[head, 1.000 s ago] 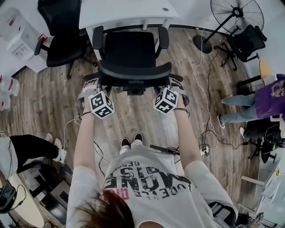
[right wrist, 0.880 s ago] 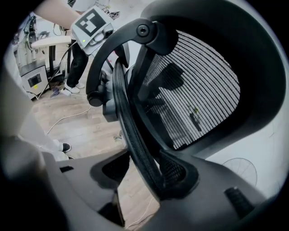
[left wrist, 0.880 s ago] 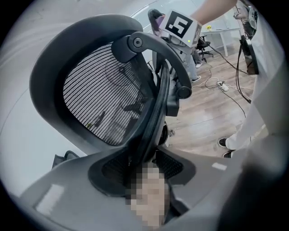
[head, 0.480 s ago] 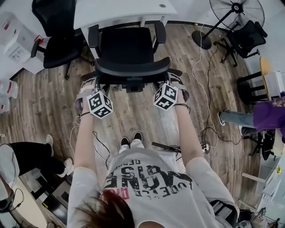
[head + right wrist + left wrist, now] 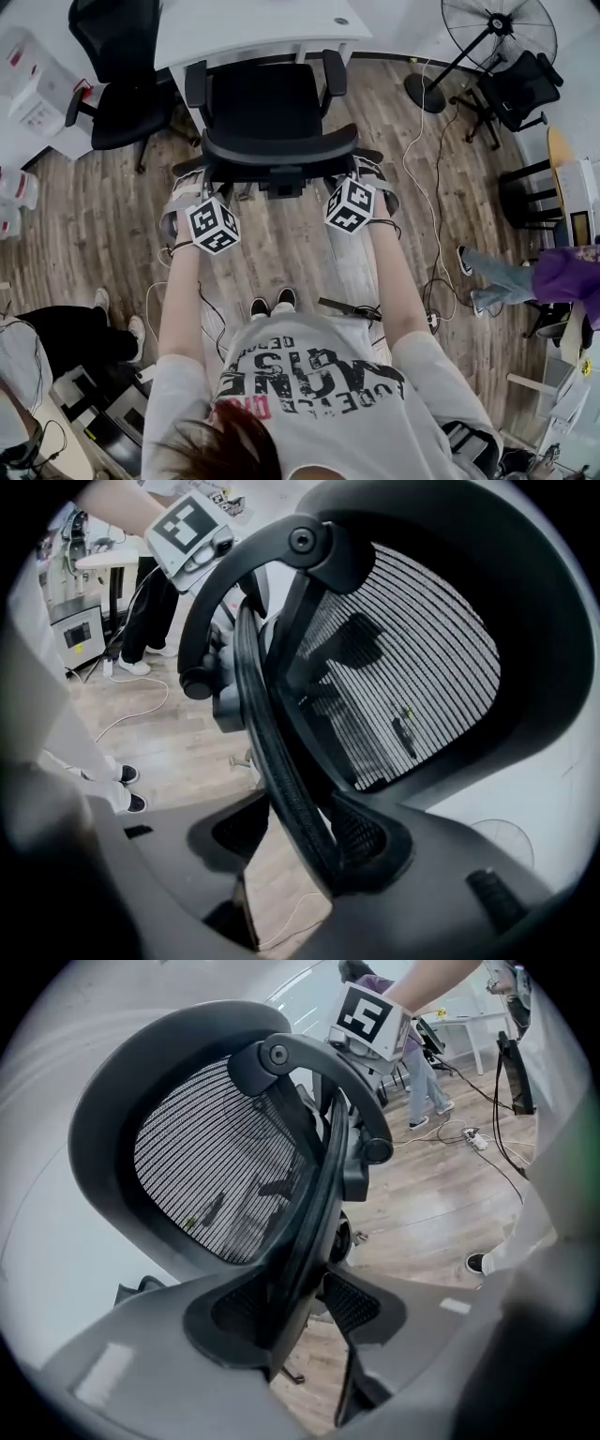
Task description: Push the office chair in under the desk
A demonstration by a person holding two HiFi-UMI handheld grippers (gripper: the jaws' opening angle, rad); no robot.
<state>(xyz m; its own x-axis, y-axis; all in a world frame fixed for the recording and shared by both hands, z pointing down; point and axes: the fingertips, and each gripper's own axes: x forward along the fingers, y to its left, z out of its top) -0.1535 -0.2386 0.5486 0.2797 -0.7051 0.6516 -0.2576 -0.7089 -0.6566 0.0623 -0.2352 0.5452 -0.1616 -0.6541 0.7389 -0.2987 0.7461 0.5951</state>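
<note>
A black mesh office chair [image 5: 267,103] faces the white desk [image 5: 253,23], its seat front at the desk's edge. I stand behind it. My left gripper [image 5: 190,185] is at the left end of the backrest [image 5: 279,150] and my right gripper [image 5: 367,176] at the right end. In the left gripper view the left gripper [image 5: 300,1312] has its jaws on either side of the backrest rim [image 5: 309,1222]. In the right gripper view the right gripper [image 5: 300,832] holds the rim [image 5: 281,761] the same way.
A second black chair [image 5: 122,84] stands left of the desk beside white boxes [image 5: 37,84]. A floor fan [image 5: 497,28] and another chair [image 5: 511,89] are at the back right. Cables [image 5: 422,187] trail over the wood floor. People stand at the right [image 5: 525,277] and lower left [image 5: 56,328].
The chair has edged slightly toward the desk with both grippers still on its backrest. The person at the right has walked toward the near side.
</note>
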